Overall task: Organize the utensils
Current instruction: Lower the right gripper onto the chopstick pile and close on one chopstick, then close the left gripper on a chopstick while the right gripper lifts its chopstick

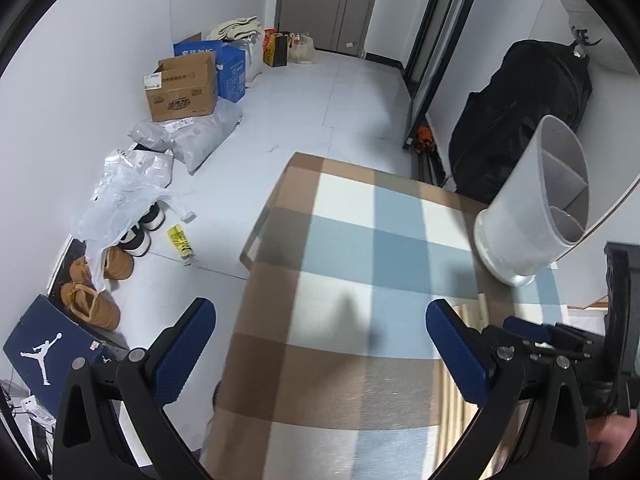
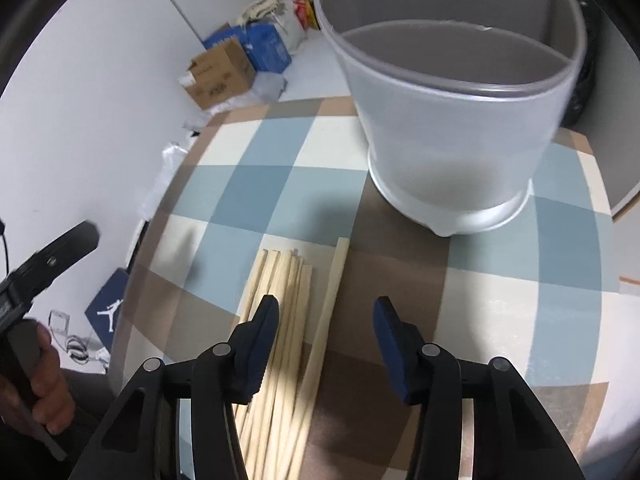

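A pile of pale wooden chopsticks (image 2: 280, 296) lies on the checked tablecloth (image 2: 248, 184), with one single chopstick (image 2: 331, 296) a little apart on its right. My right gripper (image 2: 326, 322) hangs just above them, jaws apart; the single chopstick runs between its blue pads, untouched, and the left pad sits over the pile. Behind stands a white divided utensil holder (image 2: 452, 128), upright with nothing visible inside. In the left wrist view my left gripper (image 1: 320, 346) is open over bare cloth (image 1: 340, 240), with the holder (image 1: 536, 200) to its right.
The table's left edge (image 1: 248, 256) drops to a floor with cardboard boxes (image 1: 180, 88), plastic bags (image 1: 124, 192), shoes (image 1: 92, 304) and a blue shoebox (image 1: 44, 348). A black bag (image 1: 520, 120) leans on the wall behind the holder. A hand (image 2: 44, 380) grips the left tool.
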